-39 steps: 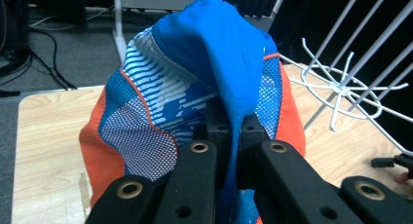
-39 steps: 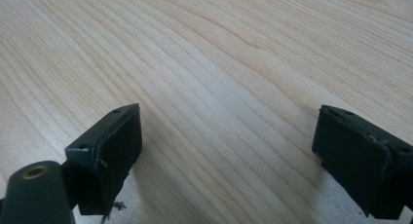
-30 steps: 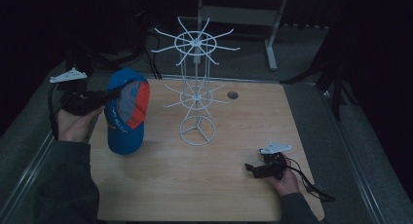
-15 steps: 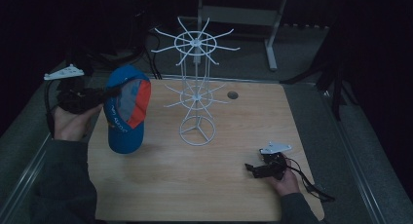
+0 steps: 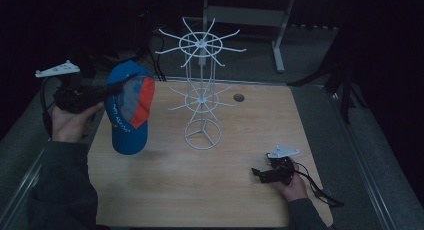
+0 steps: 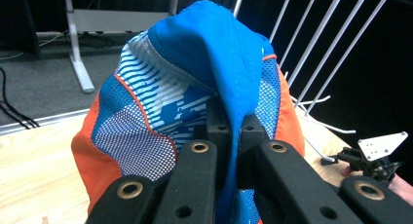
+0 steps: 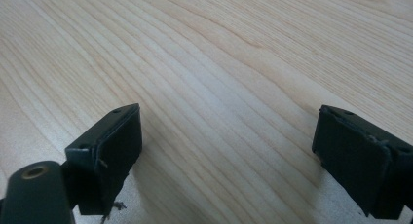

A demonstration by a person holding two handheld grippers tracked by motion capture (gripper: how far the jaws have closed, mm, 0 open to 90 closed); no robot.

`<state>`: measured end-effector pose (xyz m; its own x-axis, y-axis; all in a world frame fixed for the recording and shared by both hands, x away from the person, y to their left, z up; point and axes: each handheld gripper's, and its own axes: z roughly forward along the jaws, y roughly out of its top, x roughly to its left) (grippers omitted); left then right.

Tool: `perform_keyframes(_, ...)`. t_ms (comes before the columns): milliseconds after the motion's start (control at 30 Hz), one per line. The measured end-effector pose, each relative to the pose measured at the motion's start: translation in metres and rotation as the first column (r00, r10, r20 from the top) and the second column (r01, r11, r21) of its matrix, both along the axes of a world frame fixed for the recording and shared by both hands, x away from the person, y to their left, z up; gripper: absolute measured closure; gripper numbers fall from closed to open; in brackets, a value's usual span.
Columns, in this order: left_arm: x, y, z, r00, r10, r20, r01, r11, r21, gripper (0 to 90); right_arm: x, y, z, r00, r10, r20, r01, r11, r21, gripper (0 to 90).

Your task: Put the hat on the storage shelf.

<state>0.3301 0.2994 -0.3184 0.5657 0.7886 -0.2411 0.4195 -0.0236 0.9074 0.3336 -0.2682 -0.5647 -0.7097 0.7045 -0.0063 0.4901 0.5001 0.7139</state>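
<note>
Blue-orange mesh cap [image 5: 128, 110] hanging brim-down, off table, left of white wire rack [image 5: 201, 90].

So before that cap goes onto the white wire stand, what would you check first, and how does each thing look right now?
1. Grip on the cap: the left gripper has its jaws pinched on a fold of blue fabric. Ok.
2. Cap off the table: in the high view it hangs in the air at the table's left edge. Ok.
3. Wire stand upright, its ring base flat on the wood. Ok.
4. Prongs bare: nothing hangs on either tier. Ok.
5. Right gripper out of the way: it rests low at the near right, jaws wide apart over bare wood. Ok.
6. Which prong the cap will meet: cannot tell.
</note>
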Motion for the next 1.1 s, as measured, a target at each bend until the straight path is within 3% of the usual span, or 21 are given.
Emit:
perform_keyframes(600,0.006,0.000,0.007,0.9965,-0.083,-0.004,0.083,0.9954,-0.048,88.8,-0.001,0.000,0.000,1.0000,0.002,-0.002,-0.002,1.0000,0.000,10.6)
perform_keyframes(1100,0.002,0.000,0.013,0.9926,-0.119,0.026,0.121,0.9901,-0.072,88.9,-0.001,0.000,0.000,1.0000,0.002,-0.002,-0.002,1.0000,0.000,10.6)
